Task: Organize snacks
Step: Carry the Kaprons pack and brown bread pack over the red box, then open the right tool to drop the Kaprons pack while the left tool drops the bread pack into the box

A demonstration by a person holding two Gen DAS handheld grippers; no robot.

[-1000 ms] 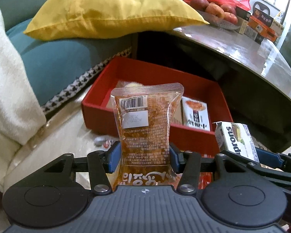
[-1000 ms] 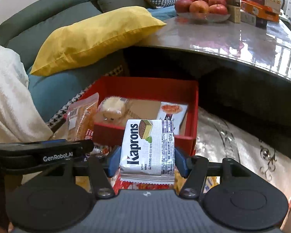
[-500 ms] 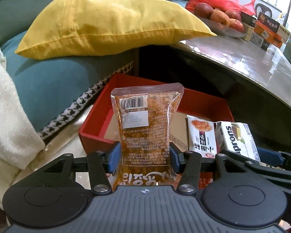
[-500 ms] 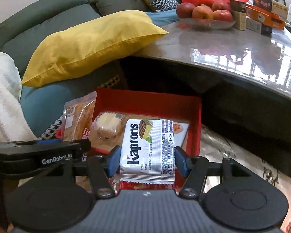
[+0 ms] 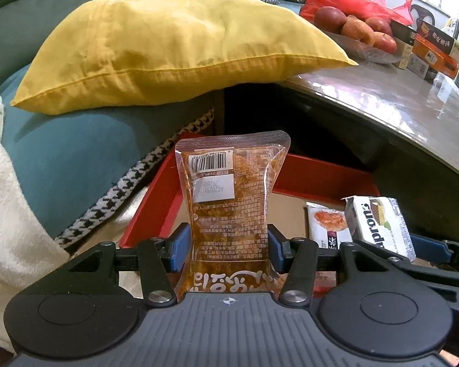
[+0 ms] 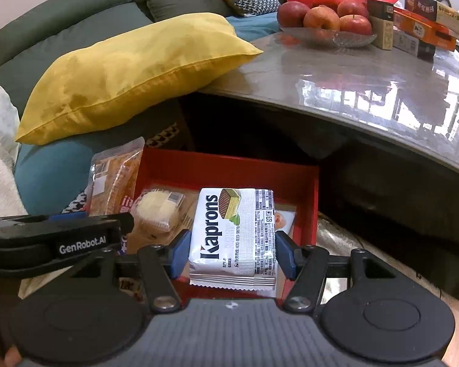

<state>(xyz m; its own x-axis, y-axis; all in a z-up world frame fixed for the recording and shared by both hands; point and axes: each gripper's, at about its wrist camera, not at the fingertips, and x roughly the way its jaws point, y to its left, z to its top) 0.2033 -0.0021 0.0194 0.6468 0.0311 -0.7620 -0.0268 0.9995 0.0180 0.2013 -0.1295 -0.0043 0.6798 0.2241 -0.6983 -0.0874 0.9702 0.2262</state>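
My left gripper (image 5: 228,249) is shut on a clear orange snack pouch (image 5: 231,202) with a barcode, held upright over the near left part of the red box (image 5: 156,205). My right gripper (image 6: 232,252) is shut on a white Kaprons wafer pack (image 6: 234,232), held above the red box (image 6: 229,169). The wafer pack also shows in the left wrist view (image 5: 379,224), and the pouch in the right wrist view (image 6: 114,180). Inside the box lie a wrapped pale cake (image 6: 159,206) and a white snack packet (image 5: 327,224).
A yellow pillow (image 5: 174,49) rests on the teal sofa (image 5: 67,150) behind the box. A glossy table (image 6: 367,82) overhangs the box and carries a bowl of apples (image 6: 324,21), a red bag and stacked boxes (image 6: 419,27). A white blanket (image 5: 12,214) lies left.
Both grippers have moved forward and closer over the red box, still holding their snacks. The box now sits lower and nearer in both views.
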